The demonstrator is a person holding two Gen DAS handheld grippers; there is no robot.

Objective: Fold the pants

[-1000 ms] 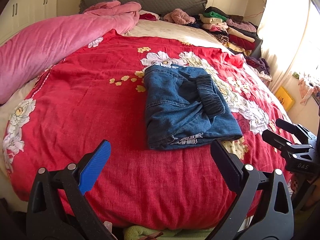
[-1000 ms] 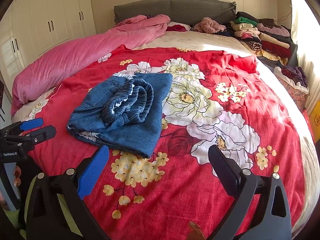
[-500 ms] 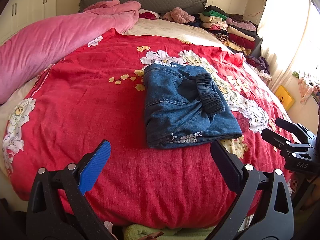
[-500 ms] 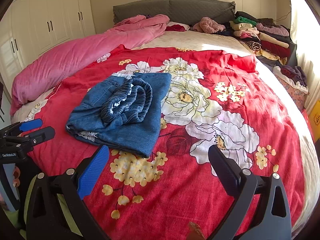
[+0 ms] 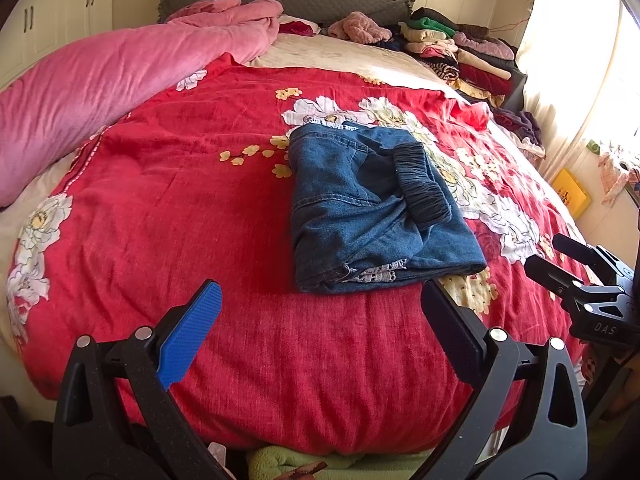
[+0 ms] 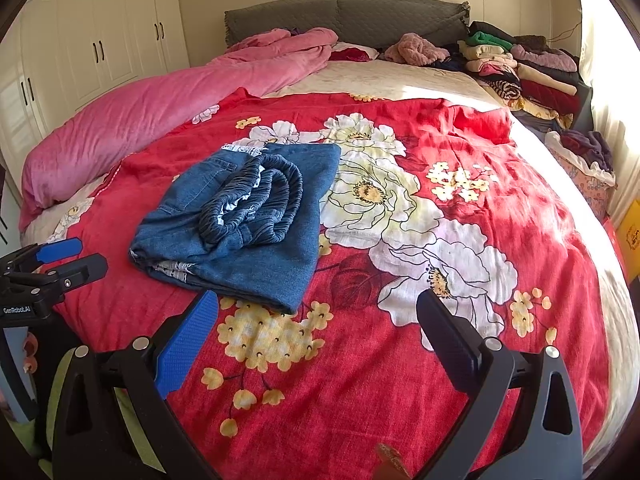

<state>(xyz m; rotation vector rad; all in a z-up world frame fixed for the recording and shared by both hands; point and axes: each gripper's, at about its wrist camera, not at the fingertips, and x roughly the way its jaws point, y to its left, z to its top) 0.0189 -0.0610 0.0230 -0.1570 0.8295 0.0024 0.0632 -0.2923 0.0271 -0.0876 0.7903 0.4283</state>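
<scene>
One red floral bedspread [image 5: 168,208] filling both views, pink duvet [image 5: 92,92] bunched along its left edge, stacked clothes [image 5: 452,48] at the far right by the headboard.

Lying on that spread, a little right of centre: the denim pants [image 5: 372,208], already folded into a compact rectangle, elastic waistband [image 5: 420,184] rolled on top. Long axis running away from the foot of the bed toward the headboard; frayed hem edge [image 5: 376,274] nearest the grippers.

Straight ahead and slightly right of the left gripper [image 5: 320,320], near corner of the bundle just beyond its right fingertip. Ahead and well to the left of the right gripper [image 6: 316,320], with the nearest denim corner just past its blue left pad [image 6: 184,344]. Roughly equal reach for both; possibly the left a touch nearer, though fisheye bending makes that hard to judge.

Both grippers spread wide, holding nothing, hovering off the cloth near the foot of the bed. Each visible from the other's camera at the frame edge, likewise empty.

Judging by the tidy rectangle, folding essentially done; any remaining move likely a smoothing press or a lift from the near short edge.
</scene>
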